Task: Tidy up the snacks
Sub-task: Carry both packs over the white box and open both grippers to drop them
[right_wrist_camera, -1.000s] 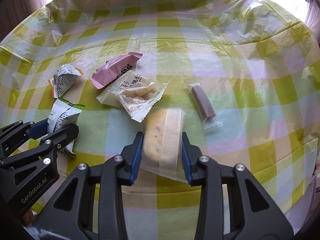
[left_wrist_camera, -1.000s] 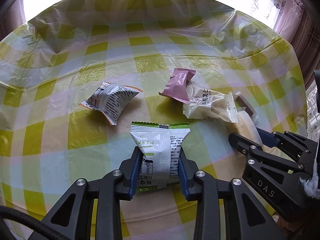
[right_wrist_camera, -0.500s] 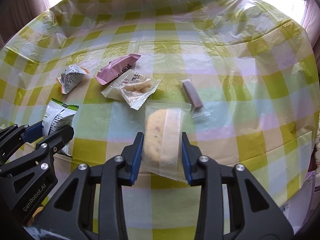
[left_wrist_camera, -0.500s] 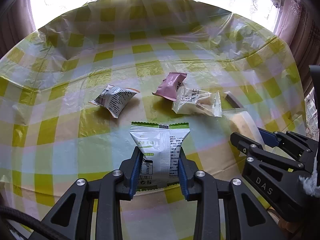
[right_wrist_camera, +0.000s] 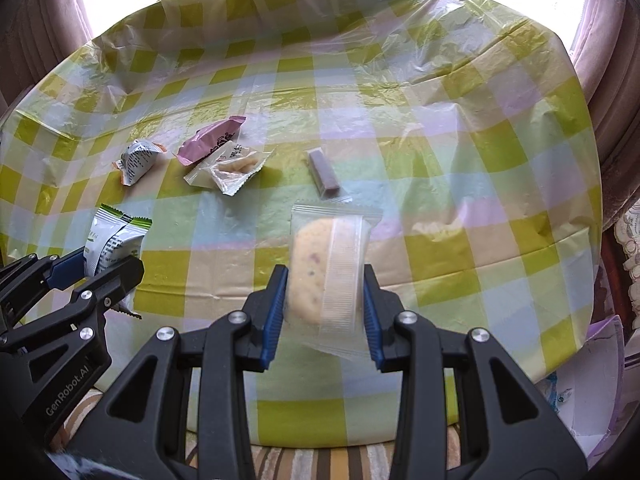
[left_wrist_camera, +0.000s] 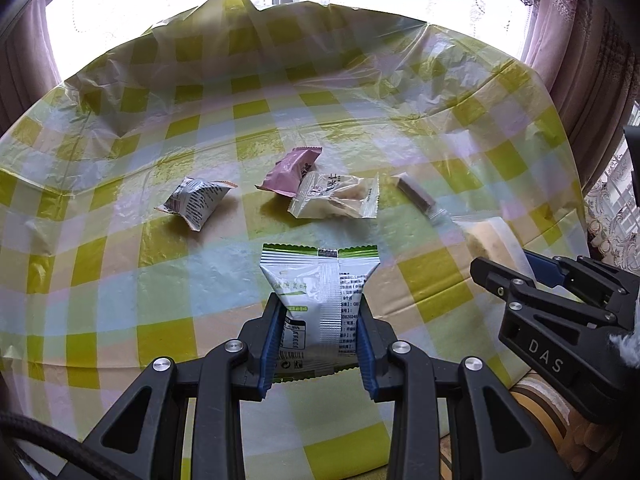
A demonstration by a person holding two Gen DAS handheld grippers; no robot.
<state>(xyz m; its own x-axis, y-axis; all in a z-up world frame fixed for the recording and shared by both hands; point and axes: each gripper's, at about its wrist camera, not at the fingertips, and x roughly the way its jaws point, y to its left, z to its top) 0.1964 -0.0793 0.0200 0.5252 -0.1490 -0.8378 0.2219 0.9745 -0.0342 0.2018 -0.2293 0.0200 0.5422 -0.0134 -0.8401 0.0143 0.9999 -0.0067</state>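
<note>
My left gripper (left_wrist_camera: pixel 318 316) is shut on a green-and-white snack packet (left_wrist_camera: pixel 320 292) and holds it above the checked tablecloth (left_wrist_camera: pixel 200 128). It also shows at the left of the right wrist view (right_wrist_camera: pixel 108 264). My right gripper (right_wrist_camera: pixel 324 292) is shut on a clear-wrapped biscuit (right_wrist_camera: pixel 326 268), held above the table's near edge. On the cloth lie a white-and-orange packet (left_wrist_camera: pixel 196 202), a pink packet (left_wrist_camera: pixel 292 172), a clear packet of small pieces (left_wrist_camera: pixel 336 198) and a purple bar (left_wrist_camera: pixel 414 196).
Curtains (left_wrist_camera: pixel 592 52) and a bright window stand behind the round table. A striped cushion (right_wrist_camera: pixel 320 460) shows below the table's near edge. A white and purple paper (right_wrist_camera: pixel 592 384) lies low at the right.
Both grippers have risen and pulled back from the table with their packets held. The snacks left on the cloth look smaller and farther away; they have not moved.
</note>
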